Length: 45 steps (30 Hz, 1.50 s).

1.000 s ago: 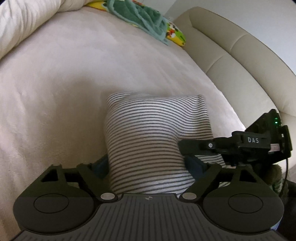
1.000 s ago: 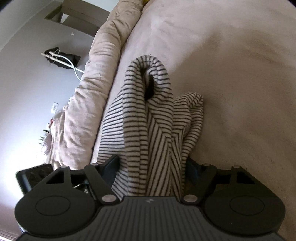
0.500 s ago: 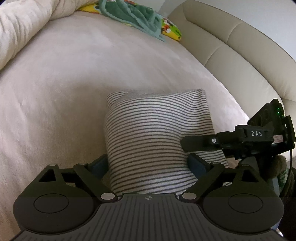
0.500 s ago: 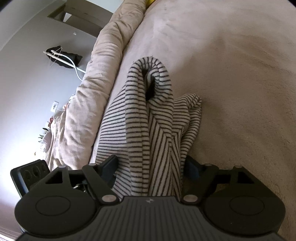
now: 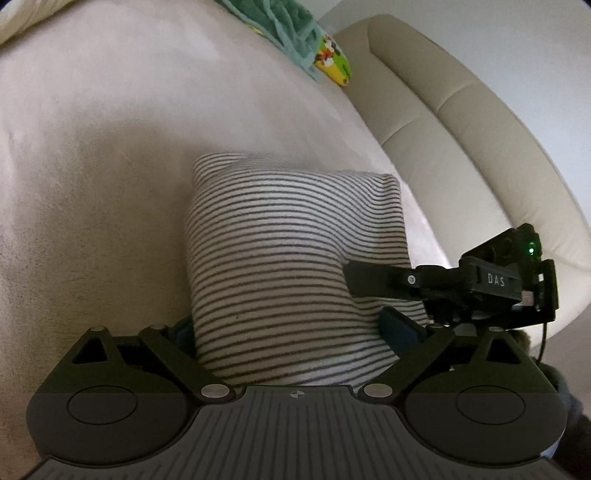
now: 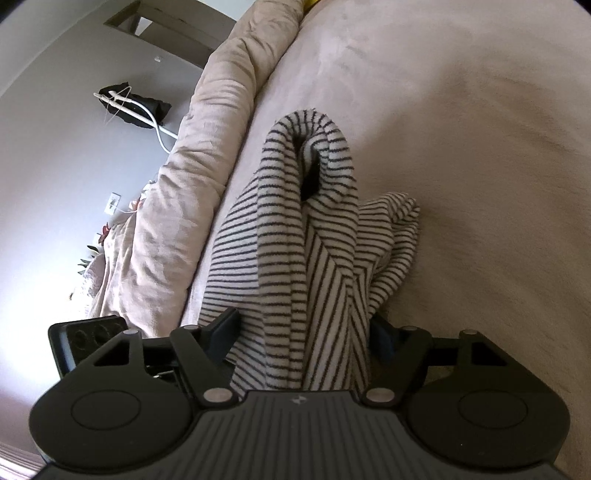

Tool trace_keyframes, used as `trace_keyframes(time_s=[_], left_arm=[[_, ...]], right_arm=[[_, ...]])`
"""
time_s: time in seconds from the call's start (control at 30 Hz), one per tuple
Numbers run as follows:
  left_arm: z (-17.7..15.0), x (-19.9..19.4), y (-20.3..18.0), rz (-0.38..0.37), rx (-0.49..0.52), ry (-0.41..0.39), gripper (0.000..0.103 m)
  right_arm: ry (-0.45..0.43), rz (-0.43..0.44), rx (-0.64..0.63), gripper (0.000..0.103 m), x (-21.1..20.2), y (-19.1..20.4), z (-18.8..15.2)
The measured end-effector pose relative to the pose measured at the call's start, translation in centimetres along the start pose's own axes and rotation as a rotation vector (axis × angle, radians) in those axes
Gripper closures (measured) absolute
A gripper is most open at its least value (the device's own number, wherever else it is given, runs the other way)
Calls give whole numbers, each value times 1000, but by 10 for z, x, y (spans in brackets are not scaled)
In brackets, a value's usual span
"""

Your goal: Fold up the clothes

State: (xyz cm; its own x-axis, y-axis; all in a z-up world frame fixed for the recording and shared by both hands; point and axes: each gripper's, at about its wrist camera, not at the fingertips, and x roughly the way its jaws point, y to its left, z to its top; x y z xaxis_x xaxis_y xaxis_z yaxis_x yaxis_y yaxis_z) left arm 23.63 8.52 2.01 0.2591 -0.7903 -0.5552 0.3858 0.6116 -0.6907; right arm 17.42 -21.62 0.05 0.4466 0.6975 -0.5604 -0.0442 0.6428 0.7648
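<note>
Surface: beige bed cover (image 5: 92, 192), cream headboard (image 5: 461, 147) behind.
Garment: striped top (image 5: 288, 258) is bunched on the cover, between both tools' fingers.
Left gripper (image 5: 295, 328): jaws just widened, spread around the fabric.
Right gripper (image 6: 303, 328): jaws just narrowed; whether the fabric is pinched cannot be told.

A bed (image 5: 110, 155) with a pale pink cover is carrying a striped garment (image 5: 291, 266) bunched near its middle, a rumpled duvet (image 6: 207, 155) lying along one edge, and a green cloth (image 5: 291, 22) lying over a bright printed pillow (image 5: 332, 61) at its far end.
</note>
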Motion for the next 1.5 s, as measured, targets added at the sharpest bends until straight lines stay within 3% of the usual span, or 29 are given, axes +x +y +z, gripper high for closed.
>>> trace_keyframes(time_s=[0.17, 0.27, 0.3, 0.4, 0.43, 0.5, 0.6, 0.77, 0.83, 1.0, 1.1, 1.13, 1.23, 1.37, 1.47, 1.5], left_arm=[[29, -13, 22, 3, -74, -16, 6], [65, -36, 40, 51, -64, -142, 5], [78, -43, 47, 73, -60, -195, 5], [106, -51, 63, 229, -27, -287, 5], [110, -51, 71, 290, -35, -285, 5], [106, -55, 81, 318, -32, -269, 5], [88, -54, 85, 343, 10, -236, 5], [70, -44, 72, 492, 162, -238, 4], [59, -44, 64, 547, 225, -245, 4], [43, -65, 66, 558, 164, -340, 1], [40, -70, 76, 524, 137, -364, 0], [40, -70, 78, 512, 130, -369, 0], [40, -69, 80, 505, 132, -371, 0], [40, -63, 91, 461, 113, -368, 0], [39, -63, 94, 441, 104, -383, 0], [40, -63, 96, 432, 99, -386, 0]], right_arm=[[15, -28, -109, 30, 24, 35, 32], [-3, -5, -194, 30, 47, 60, 61], [-22, 18, -218, 30, 56, 68, 72], [-85, 55, -255, 30, 86, 77, 107], [-107, 26, -247, 29, 94, 74, 117], [-144, -34, -209, 29, 102, 63, 127], [-143, -77, -228, 29, 93, 49, 114], [-132, -248, -441, 32, 93, 61, 78], [-104, -290, -460, 32, 104, 60, 68], [-128, -302, -512, 32, 102, 77, 58], [-241, -284, -529, 27, 74, 97, 73], [-288, -301, -545, 19, 66, 105, 79], [-381, -370, -631, 16, 65, 127, 94], [-405, -463, -734, 10, 114, 145, 117], [-293, -700, -834, 4, 186, 128, 134], [-297, -705, -840, 1, 195, 119, 132]])
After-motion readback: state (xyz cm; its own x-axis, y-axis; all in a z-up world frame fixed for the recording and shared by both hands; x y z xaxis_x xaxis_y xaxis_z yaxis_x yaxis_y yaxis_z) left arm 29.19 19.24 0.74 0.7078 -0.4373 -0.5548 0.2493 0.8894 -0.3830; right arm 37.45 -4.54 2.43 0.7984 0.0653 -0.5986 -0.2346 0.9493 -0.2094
